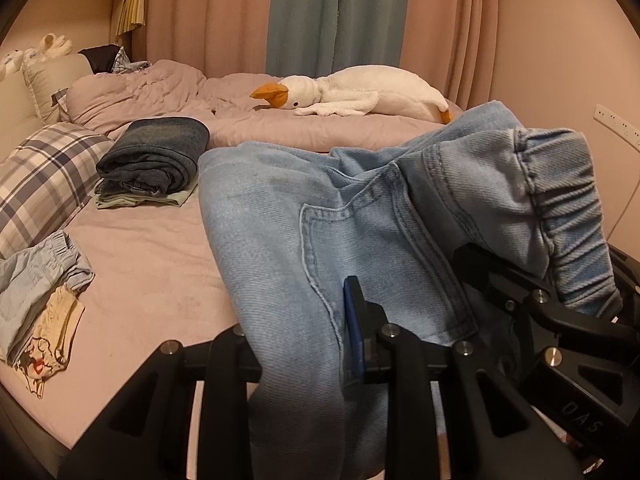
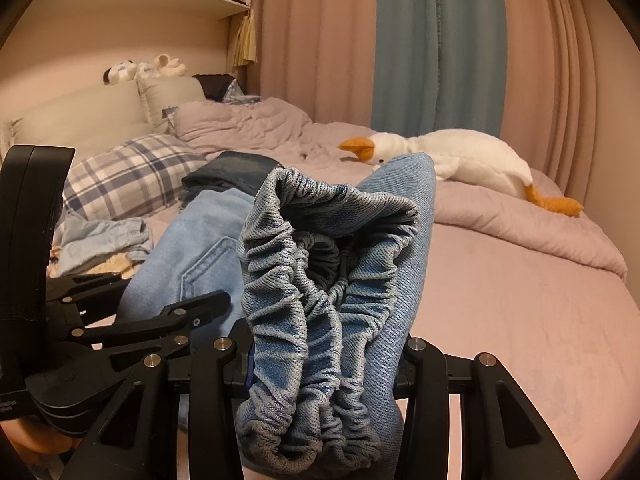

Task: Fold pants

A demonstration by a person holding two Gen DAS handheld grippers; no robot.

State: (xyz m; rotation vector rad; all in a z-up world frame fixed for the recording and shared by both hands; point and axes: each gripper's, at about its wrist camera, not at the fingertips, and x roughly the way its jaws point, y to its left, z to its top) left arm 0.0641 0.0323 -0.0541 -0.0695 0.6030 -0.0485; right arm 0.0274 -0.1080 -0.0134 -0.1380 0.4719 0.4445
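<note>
It's a bedroom with pink curtains [image 1: 192,12] and a blue one [image 1: 336,12] between them, and a wide bed [image 1: 160,280] under a mauve sheet. A white goose toy [image 1: 360,94] lies along the far side of the bed, beak toward the pillows. A plaid pillow [image 1: 48,176] leans by the headboard, and just beside it sits a stack of folded dark jeans [image 1: 156,156]. Nearer the foot of the bed on that side is a small heap of light clothes [image 1: 36,300].

The pants [image 1: 320,220], pale blue denim, are held up over the near part of the bed between the two tools. Their length runs away from the grippers toward the goose, with a back pocket seam showing. The gathered elastic waistband [image 2: 320,300] is bunched at the near end and faces the right wrist camera, its opening gaping upward.

No boxes or baskets show here.

The left gripper [image 1: 304,344] has denim filling the gap between its fingers [image 1: 354,328], the blue pad pressed against the cloth, so the jaws sit narrowed onto the pants. The right gripper [image 2: 324,364] likewise has its jaws closed in on the thick waistband bundle, which hides the fingertips. The two tools are close together, each showing in the other's view.
</note>
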